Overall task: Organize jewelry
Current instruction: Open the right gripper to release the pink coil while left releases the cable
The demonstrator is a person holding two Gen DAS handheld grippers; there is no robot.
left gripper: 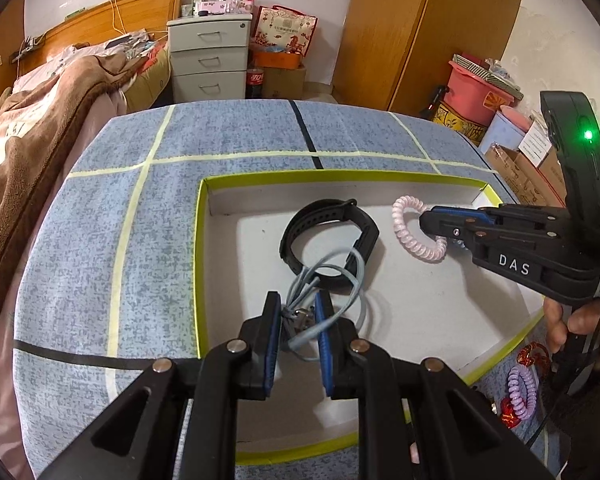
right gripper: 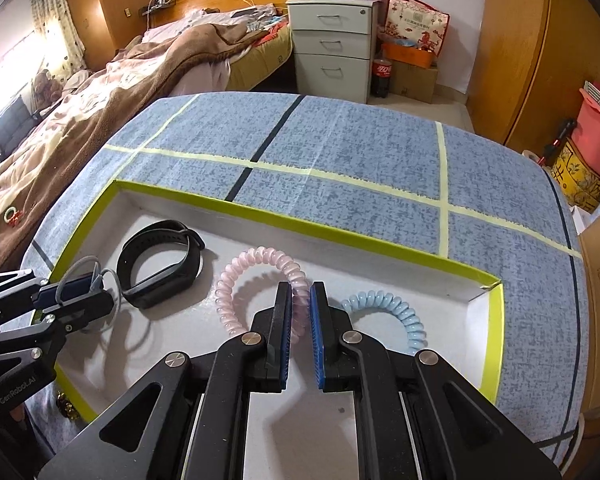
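While the left claw clenches a bundle of grey cord with a small metal piece between its blue pads, the loops of that cord spill out over the white floor of the tray and overlap the black band at 12 o'clock from the claw. The tray has a yellow-green rim and sits on the blue counter, which is crossed by pale and black tape lines.

The right claw grips the pink coil where the ring's right side passes between its nearly closed pads; the rest of the ring curves away toward 10 o'clock and lies on the tray floor. Just beside that claw at 3 o'clock lies a blue coil, inside the tray near its corner. The band stands on edge at 10 o'clock from the pink coil, near it but apart.

Outside the tray, at 4 o'clock in the left view, a purple coil and red ornaments lie on the counter by the tray's rim.
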